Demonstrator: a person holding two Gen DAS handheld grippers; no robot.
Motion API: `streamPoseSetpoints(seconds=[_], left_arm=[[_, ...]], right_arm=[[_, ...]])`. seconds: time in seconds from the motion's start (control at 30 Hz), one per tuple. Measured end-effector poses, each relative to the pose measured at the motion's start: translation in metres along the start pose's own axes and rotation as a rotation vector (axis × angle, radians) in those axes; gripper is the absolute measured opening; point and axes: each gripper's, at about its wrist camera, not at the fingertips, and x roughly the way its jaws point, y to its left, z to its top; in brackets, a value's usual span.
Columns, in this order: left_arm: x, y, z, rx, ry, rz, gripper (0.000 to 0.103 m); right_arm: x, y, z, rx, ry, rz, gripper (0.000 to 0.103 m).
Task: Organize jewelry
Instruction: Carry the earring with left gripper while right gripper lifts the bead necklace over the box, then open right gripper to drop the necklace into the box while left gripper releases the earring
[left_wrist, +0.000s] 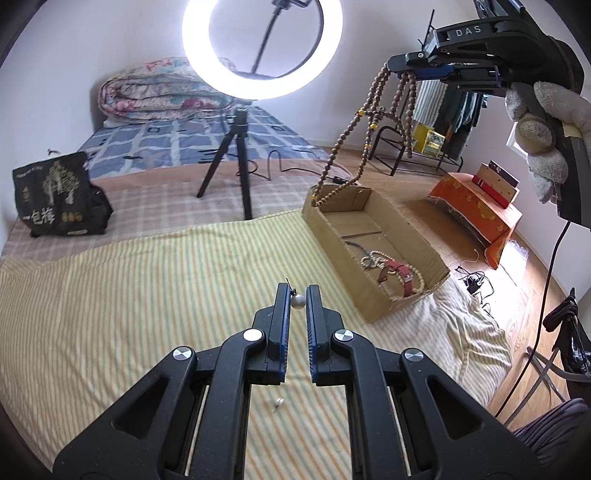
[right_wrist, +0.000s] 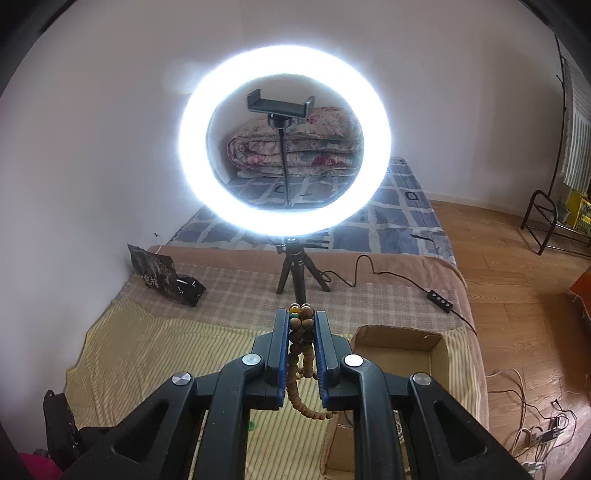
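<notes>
Above the yellow-striped bed sheet, the left gripper holds a small silver ball earring pinched between its blue-padded fingers, its post sticking up by the left fingertip. A second small silver earring lies loose on the sheet, below the gripper body in the left wrist view.

The right gripper is raised high and clenched on a long brown wooden bead necklace with a few yellow and green accent beads. In the left wrist view the necklace hangs from that gripper in several loops, its lowest end reaching the far corner of the open cardboard box.

The box sits at the sheet's right edge. Inside it lie a red leather strap, a pale bead bracelet and a dark cord.

A lit ring light on a black tripod stands beyond the sheet.
</notes>
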Motion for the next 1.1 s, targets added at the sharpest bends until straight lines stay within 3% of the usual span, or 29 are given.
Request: streamPoseSetpoints(seconds=[0.7, 1.1], left_arm=[[0.112, -0.094, 0.037, 0.118, 0.039, -0.085, 0.006], [0.154, -0.105, 0.035, 0.124, 0.085, -0.092, 0.006]], right_arm=[[0.04, -0.119, -0.009, 0.151, 0.039, -0.101, 0.011], [0.092, -0.153, -0.031, 0.203, 0.106, -0.091, 0.011]])
